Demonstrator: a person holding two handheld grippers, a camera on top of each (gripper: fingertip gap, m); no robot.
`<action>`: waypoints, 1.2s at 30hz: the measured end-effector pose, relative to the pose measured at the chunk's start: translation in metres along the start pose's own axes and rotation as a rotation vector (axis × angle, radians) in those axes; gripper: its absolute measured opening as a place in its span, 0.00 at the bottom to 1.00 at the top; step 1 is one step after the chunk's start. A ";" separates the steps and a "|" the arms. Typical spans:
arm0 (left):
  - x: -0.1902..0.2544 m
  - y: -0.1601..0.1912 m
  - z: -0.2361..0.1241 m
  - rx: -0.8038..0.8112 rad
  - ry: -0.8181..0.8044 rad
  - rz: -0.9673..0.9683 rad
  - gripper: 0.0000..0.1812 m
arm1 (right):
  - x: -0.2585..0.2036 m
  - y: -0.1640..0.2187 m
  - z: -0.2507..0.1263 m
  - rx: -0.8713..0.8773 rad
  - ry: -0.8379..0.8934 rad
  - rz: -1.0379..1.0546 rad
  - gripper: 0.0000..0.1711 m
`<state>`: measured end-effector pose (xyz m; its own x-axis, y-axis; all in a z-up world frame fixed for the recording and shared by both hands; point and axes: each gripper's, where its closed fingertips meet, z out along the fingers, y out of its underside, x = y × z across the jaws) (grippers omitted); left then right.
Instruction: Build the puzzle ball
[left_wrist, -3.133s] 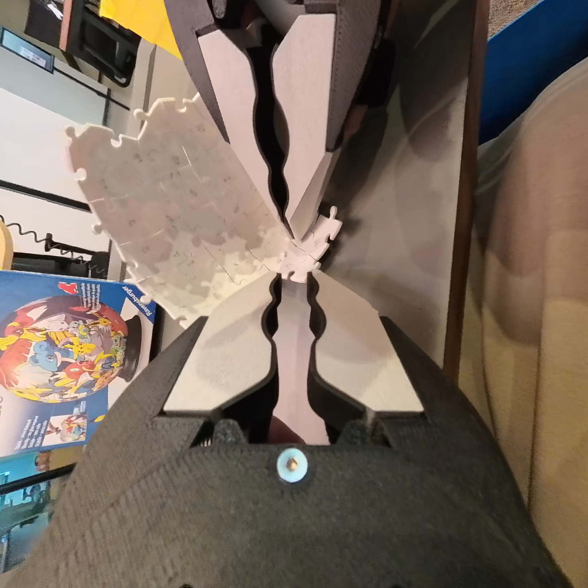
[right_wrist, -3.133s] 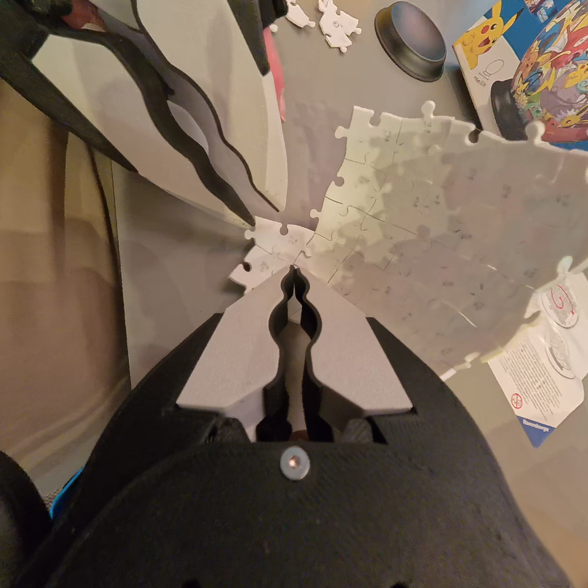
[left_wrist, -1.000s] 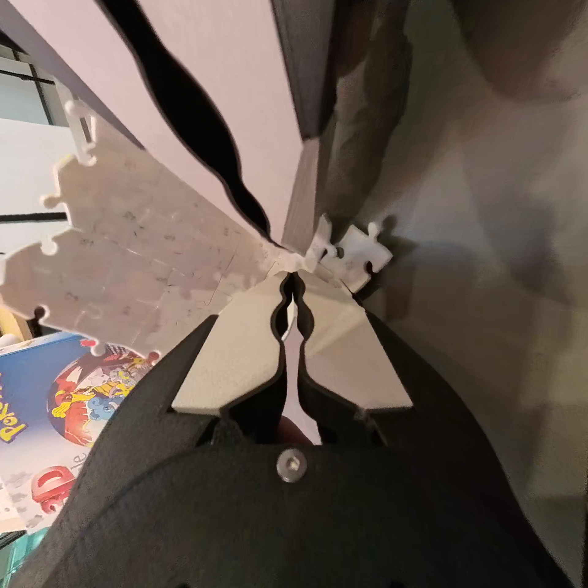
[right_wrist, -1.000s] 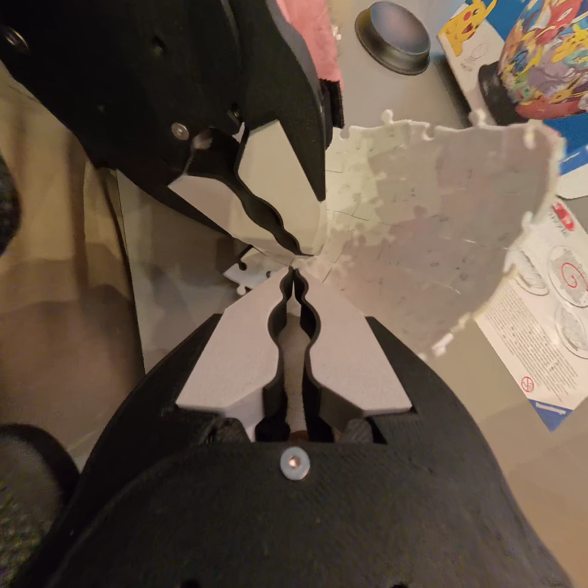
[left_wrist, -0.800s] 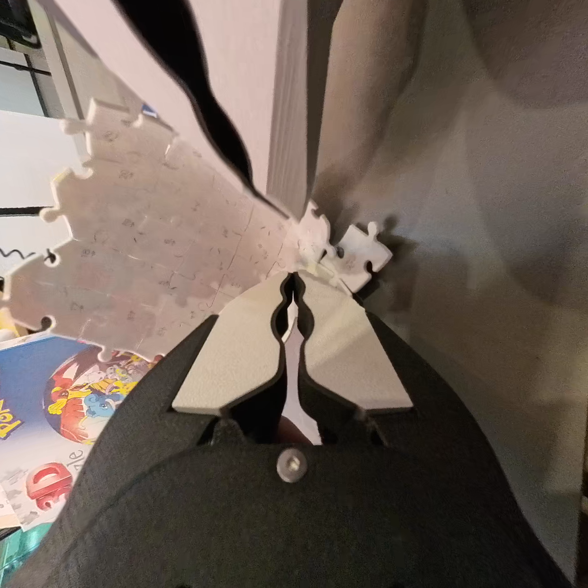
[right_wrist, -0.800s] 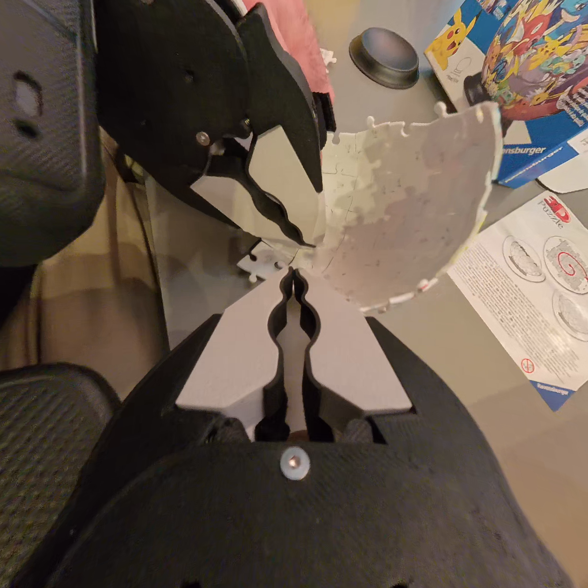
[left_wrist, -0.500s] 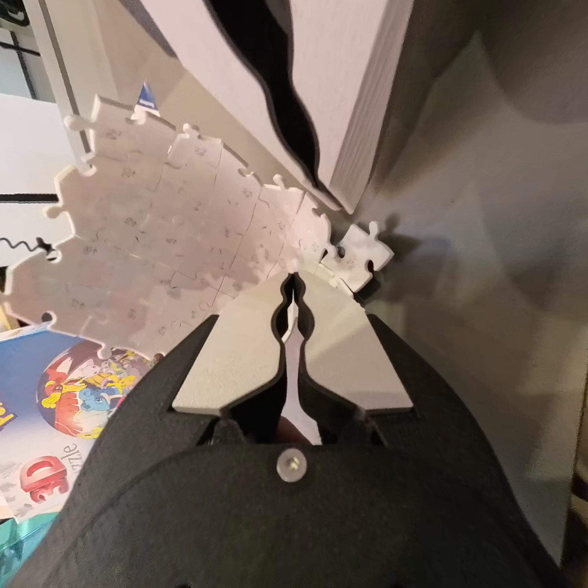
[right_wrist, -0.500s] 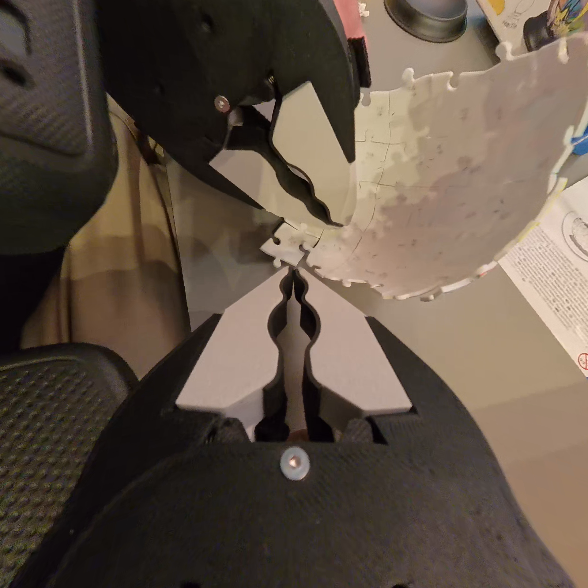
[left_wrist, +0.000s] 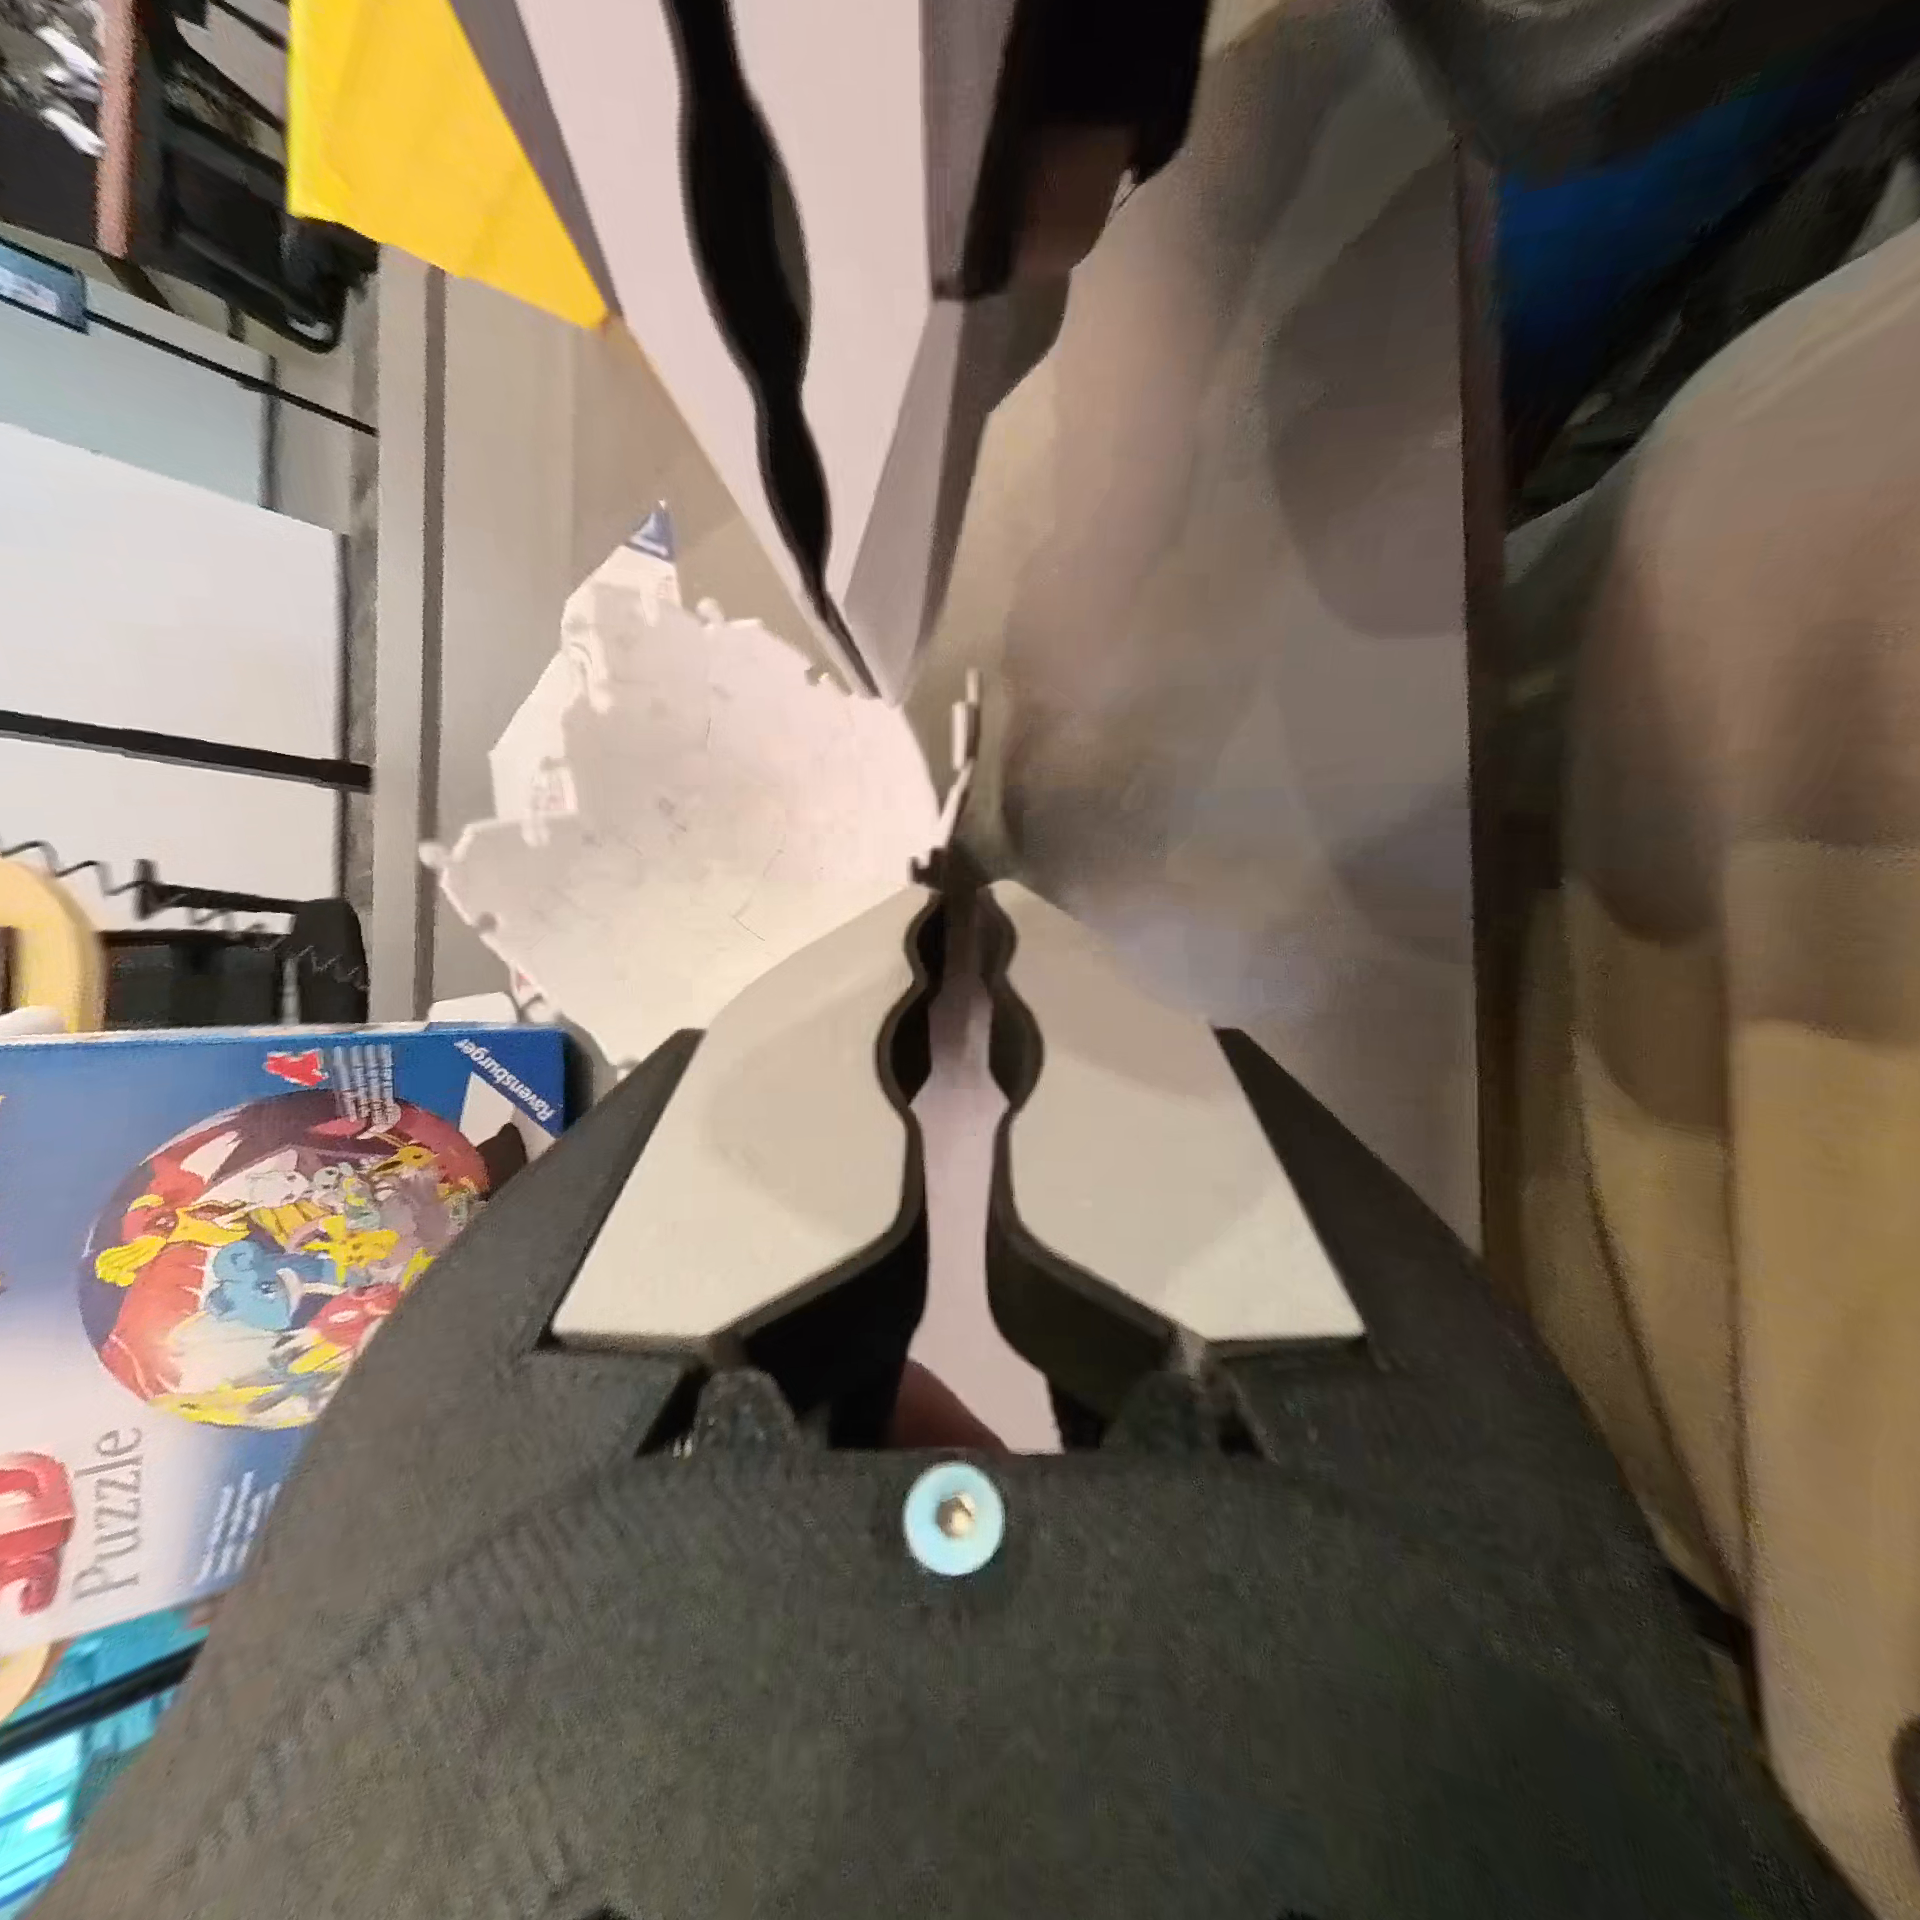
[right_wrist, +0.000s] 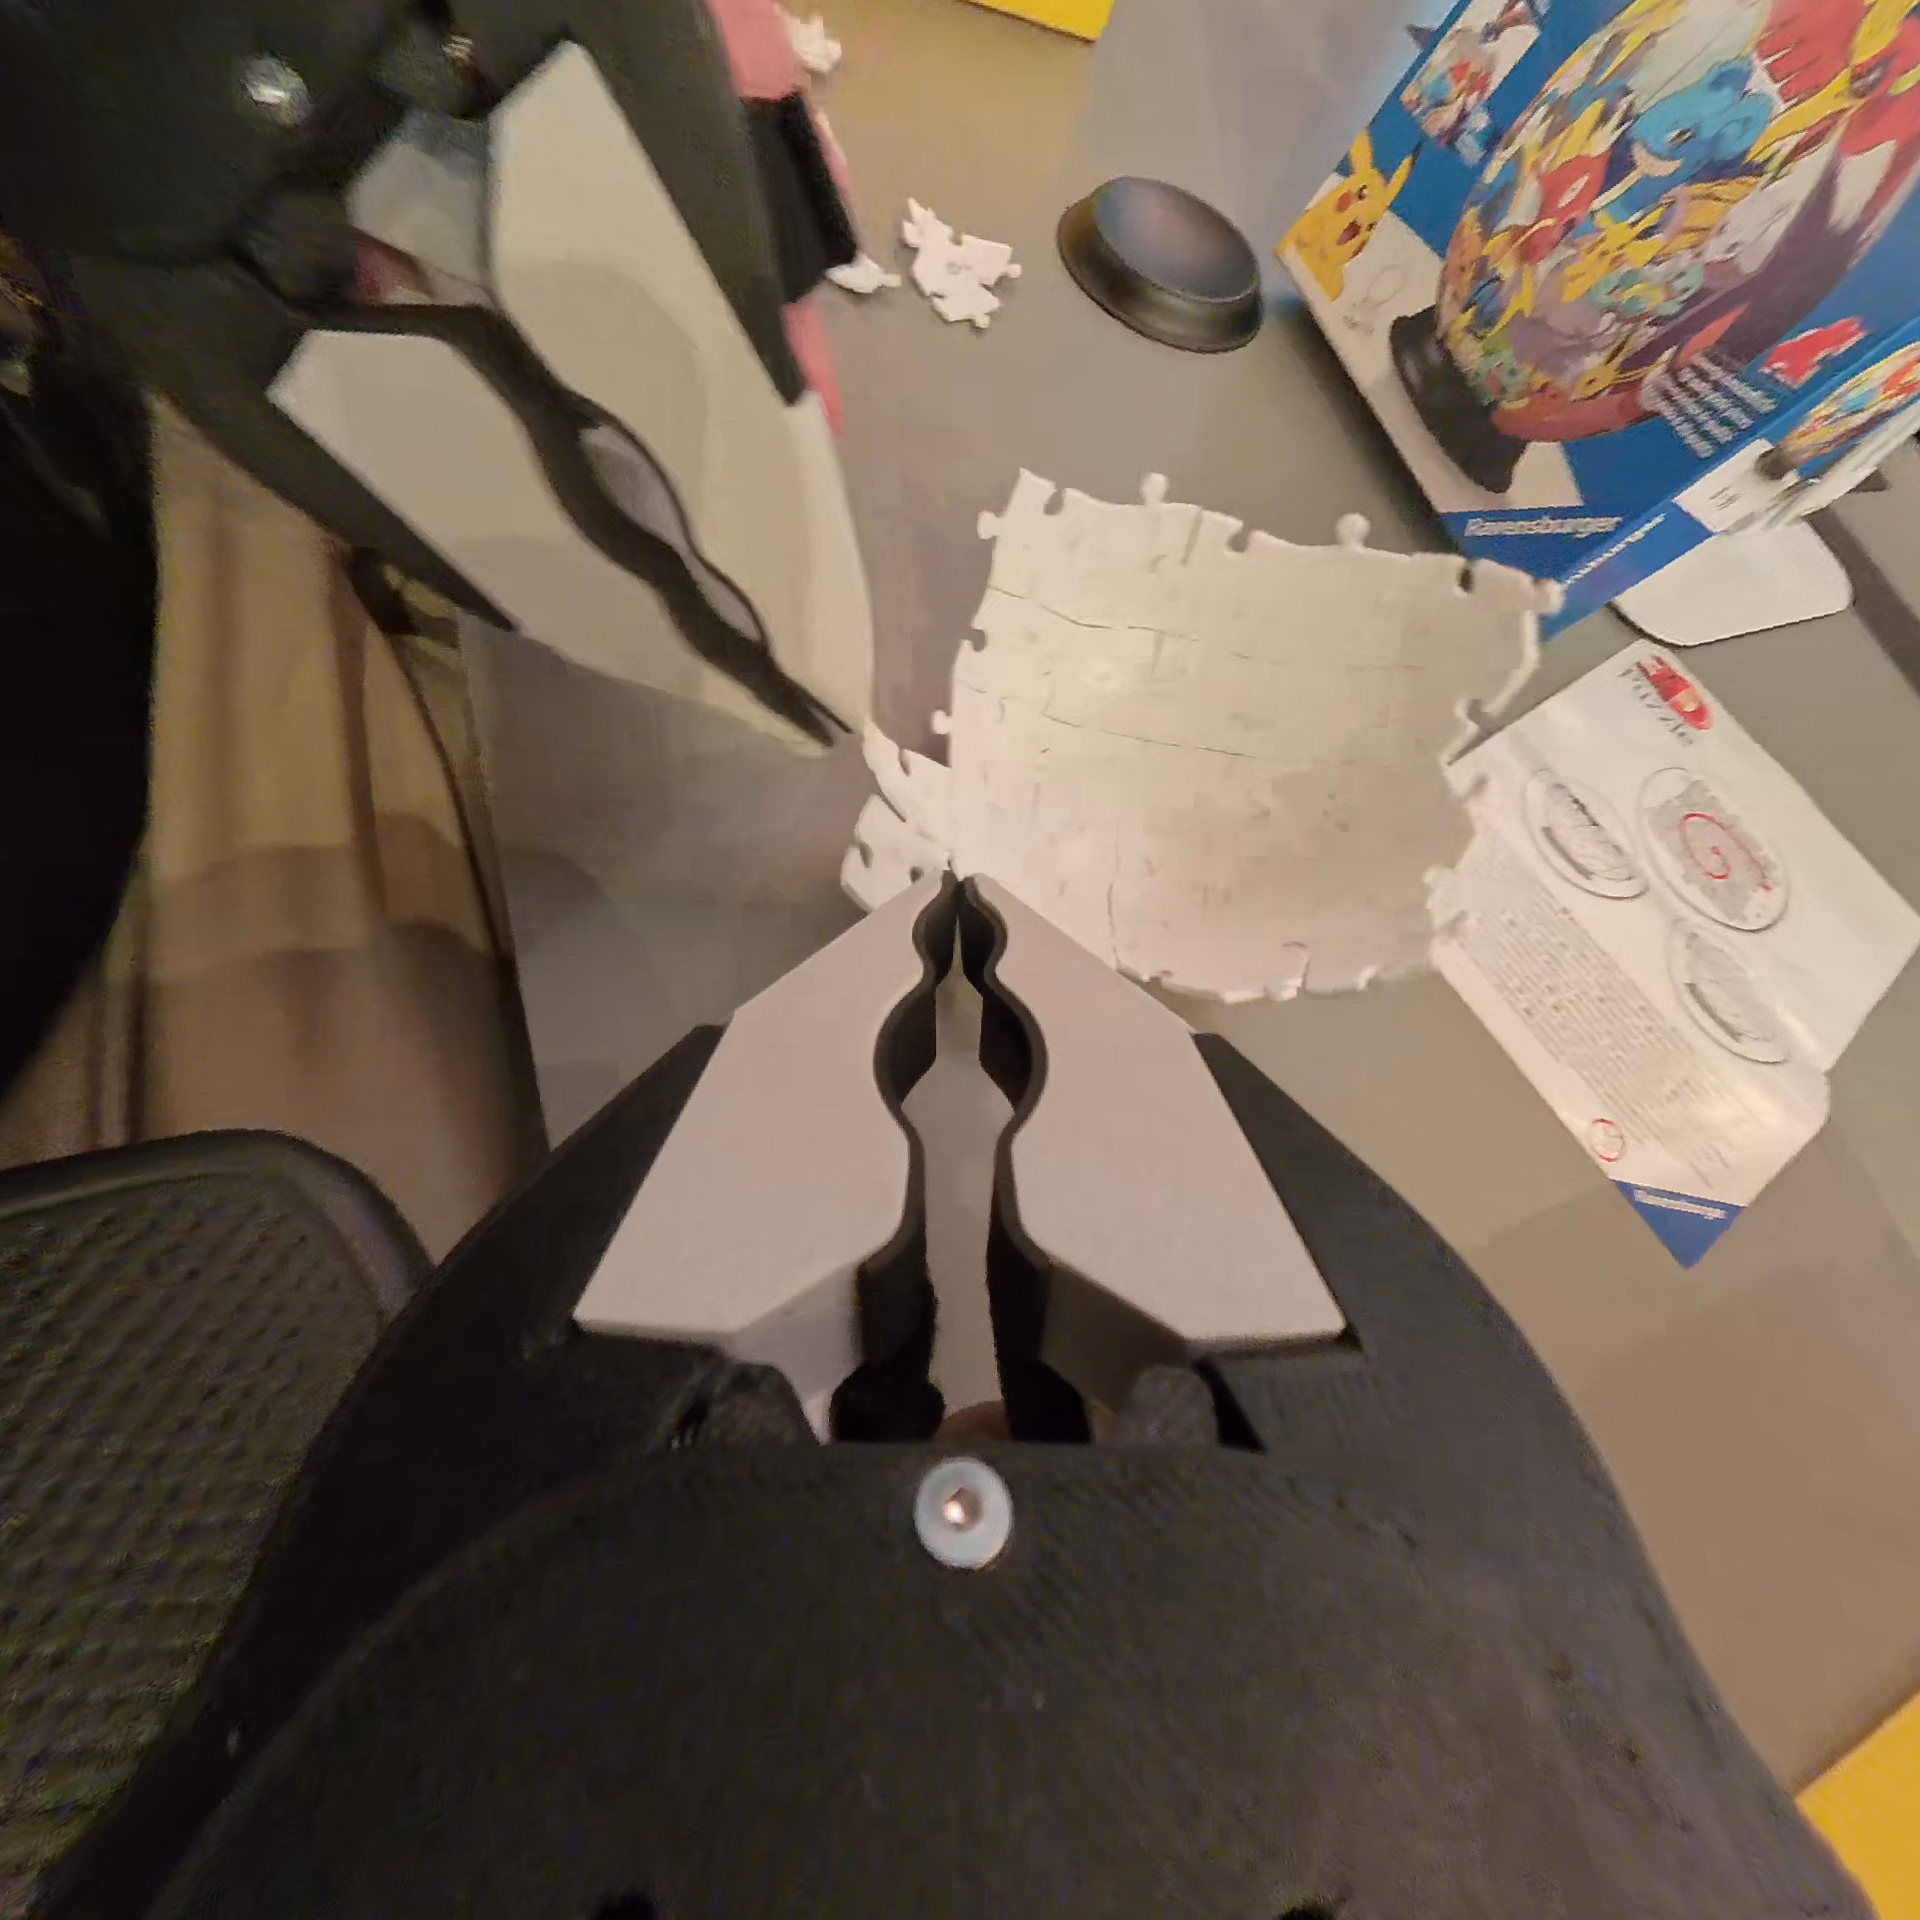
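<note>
- Broadly, my grey table (right_wrist: 1299, 1299) runs under both tools, with a black mesh chair seat (right_wrist: 177, 1382) off to the lower left of my right gripper.
- At upper right of my right gripper stands the blue puzzle box (right_wrist: 1662, 239); in my left wrist view the same box (left_wrist: 239, 1247) sits to the lower left.
- Just right of my right gripper lies the white instruction leaflet (right_wrist: 1683, 935).
- Ahead and right of my right gripper (right_wrist: 954, 883) hangs the curved shell of joined white puzzle pieces (right_wrist: 1226, 769), blank side toward me, raised off the table. My right gripper is clenched on its lower left edge.
- My left gripper (left_wrist: 961, 883) is clenched too, pinching the shell (left_wrist: 707, 821) at its rim; the shell spreads up and left from the tips.
- Each gripper shows in the other's camera, tips close together at the same corner of the shell.
- Farther ahead of my right gripper rests the black round stand (right_wrist: 1164, 270).
- Left of that stand lie a few loose white puzzle pieces (right_wrist: 956, 265).
</note>
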<state>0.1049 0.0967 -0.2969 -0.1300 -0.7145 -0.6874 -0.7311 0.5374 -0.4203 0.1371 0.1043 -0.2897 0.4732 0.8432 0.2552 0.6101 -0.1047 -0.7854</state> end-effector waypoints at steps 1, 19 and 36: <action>-0.003 0.000 0.000 0.004 -0.052 0.012 0.05 | 0.003 0.002 0.002 -0.009 0.003 -0.009 0.00; -0.048 -0.003 0.029 -0.087 -0.242 -0.065 0.25 | 0.034 0.008 -0.016 0.028 0.099 -0.051 0.01; -0.033 0.032 0.035 -0.157 0.000 -0.070 0.17 | 0.040 0.009 -0.037 0.025 0.074 -0.019 0.09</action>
<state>0.1093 0.1525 -0.3083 -0.0754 -0.7476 -0.6599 -0.8339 0.4101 -0.3693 0.1850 0.1179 -0.2660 0.5083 0.8033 0.3104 0.6037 -0.0753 -0.7936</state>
